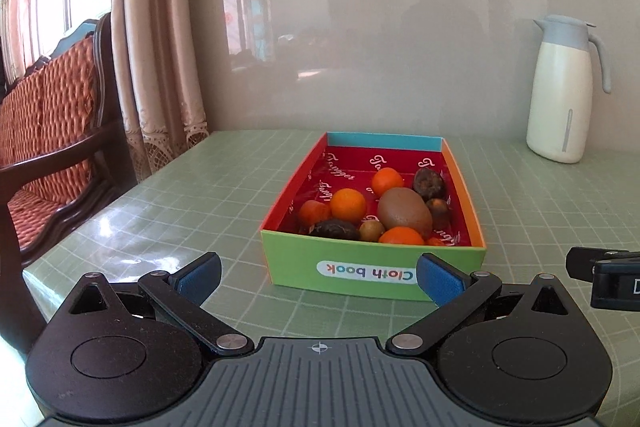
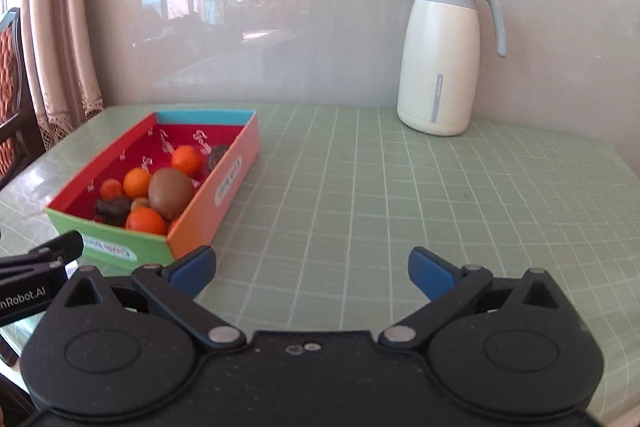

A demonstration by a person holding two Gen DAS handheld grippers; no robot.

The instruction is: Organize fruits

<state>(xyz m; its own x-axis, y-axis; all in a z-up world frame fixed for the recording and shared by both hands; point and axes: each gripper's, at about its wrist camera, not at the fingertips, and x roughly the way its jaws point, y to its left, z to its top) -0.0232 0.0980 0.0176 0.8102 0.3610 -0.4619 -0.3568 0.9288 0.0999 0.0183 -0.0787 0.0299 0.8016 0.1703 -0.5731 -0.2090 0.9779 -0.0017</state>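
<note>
Both hand-held grippers, left gripper (image 1: 318, 277) and right gripper (image 2: 312, 269), stand spread wide with nothing between their blue pads, low over the pale green checked tablecloth (image 2: 360, 187). Just beyond sits the shallow multicoloured cardboard box (image 1: 372, 269) holding oranges, a brown kiwi (image 1: 405, 213) and dark fruits. Farther back, a cream thermos jug (image 2: 438, 67) stands by the wall

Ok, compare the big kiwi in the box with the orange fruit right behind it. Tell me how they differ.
Colour: the kiwi is dull brown-green, while the orange fruit is bright orange.
Size: the kiwi is clearly the larger; the orange fruit is smaller.
Shape: the kiwi is an elongated oval lying on its side, the orange fruit nearly round.
Shared: both rest loose on the red lining inside the box, and neither gripper touches them.
</note>
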